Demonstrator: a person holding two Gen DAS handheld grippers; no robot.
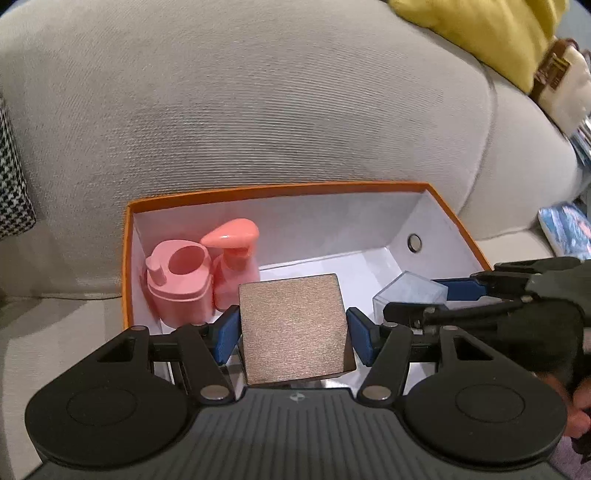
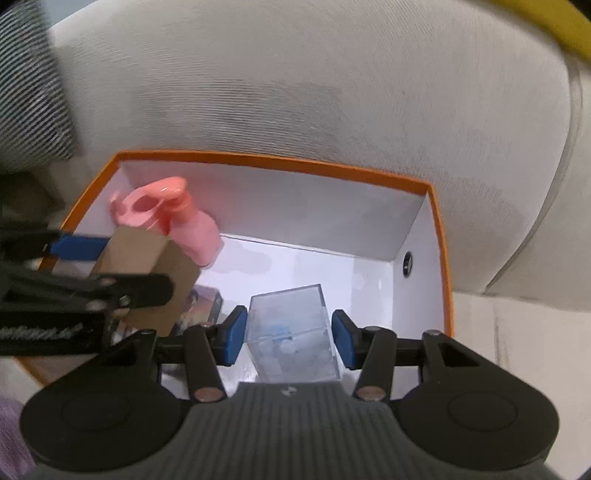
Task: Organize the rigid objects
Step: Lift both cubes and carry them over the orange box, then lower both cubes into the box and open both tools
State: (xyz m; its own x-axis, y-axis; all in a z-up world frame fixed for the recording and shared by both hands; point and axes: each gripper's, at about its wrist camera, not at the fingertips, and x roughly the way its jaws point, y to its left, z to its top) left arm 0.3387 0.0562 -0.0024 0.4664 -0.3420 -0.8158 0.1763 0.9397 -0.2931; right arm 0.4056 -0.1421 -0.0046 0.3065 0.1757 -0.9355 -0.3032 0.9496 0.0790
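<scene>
An orange box (image 1: 280, 189) with a white inside sits on a grey sofa. My left gripper (image 1: 293, 332) is shut on a brown square box (image 1: 293, 325) and holds it over the orange box's near side. My right gripper (image 2: 290, 338) holds a clear plastic cube (image 2: 291, 332) inside the orange box (image 2: 280, 162) at its right; its pads stand close on both sides, the right one with a slight gap. Two pink containers (image 1: 199, 273) stand in the box's far left corner and also show in the right wrist view (image 2: 166, 218). A dark printed item (image 2: 207, 299) lies on the box floor.
The sofa backrest (image 1: 258, 103) rises right behind the box. A houndstooth cushion (image 1: 11, 181) is at the left, a yellow cushion (image 1: 491, 33) and a cream bag (image 1: 561, 85) at the upper right. A blue printed item (image 1: 565, 229) lies right of the box.
</scene>
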